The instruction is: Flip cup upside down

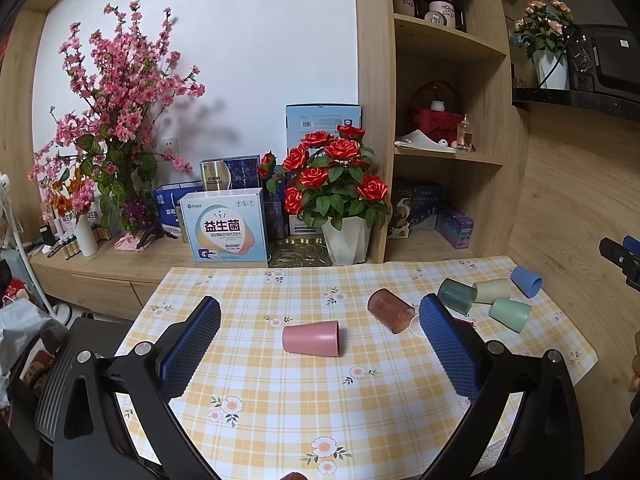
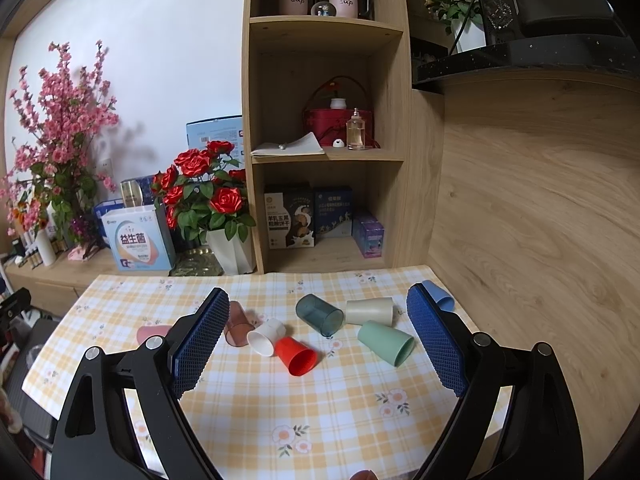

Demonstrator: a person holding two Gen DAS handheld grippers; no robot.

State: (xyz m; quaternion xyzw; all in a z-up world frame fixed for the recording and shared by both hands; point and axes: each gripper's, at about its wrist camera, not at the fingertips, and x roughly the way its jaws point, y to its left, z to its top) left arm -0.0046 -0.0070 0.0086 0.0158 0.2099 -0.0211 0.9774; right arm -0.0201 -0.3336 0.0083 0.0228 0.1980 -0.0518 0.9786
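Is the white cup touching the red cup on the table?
Touching. In the right wrist view the white cup lies on its side with its rim pressed against the base of the red cup, no tablecloth showing between them.

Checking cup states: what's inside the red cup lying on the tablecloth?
The red cup lies on its side, mouth toward the right wrist camera. Only its bare red inner wall shows; the deepest part is shadowed.

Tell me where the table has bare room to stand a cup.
Bare cloth lies across the near half of the tablecloth, in front of the red cup, and at the back left behind the pink cup. The right rear is crowded: teal cup, cream cup, green cup.
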